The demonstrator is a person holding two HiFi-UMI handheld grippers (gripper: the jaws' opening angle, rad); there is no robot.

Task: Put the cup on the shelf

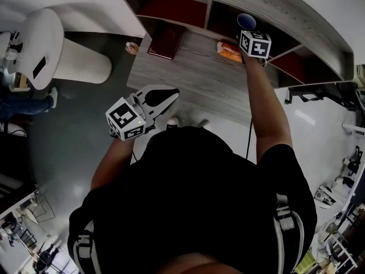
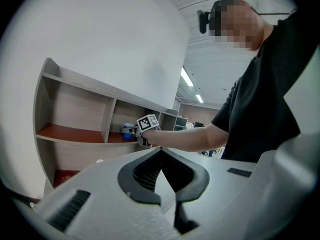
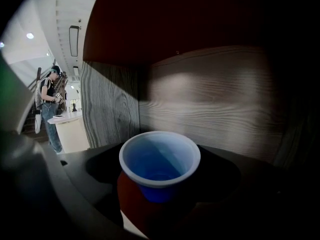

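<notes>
A blue cup (image 1: 246,20) with a white rim stands upright in a compartment of the wooden shelf (image 1: 296,16). In the right gripper view the cup (image 3: 159,165) rests on the compartment's red floor (image 3: 131,200), close to the wood-grain back wall. My right gripper (image 1: 249,31) reaches into that compartment; its jaws stand wide on either side of the cup with a dark gap on each side, so it is open (image 3: 161,180). My left gripper (image 1: 174,94) hangs near my body, shut and empty (image 2: 161,152). The left gripper view also shows the cup (image 2: 128,130) on the shelf.
On the lower wooden ledge (image 1: 188,76) lie a dark red book (image 1: 165,40) and an orange packet (image 1: 230,51). A small object (image 1: 132,48) sits at the ledge's left end. A white rounded stand (image 1: 63,53) is at left. A person (image 3: 50,106) stands far off.
</notes>
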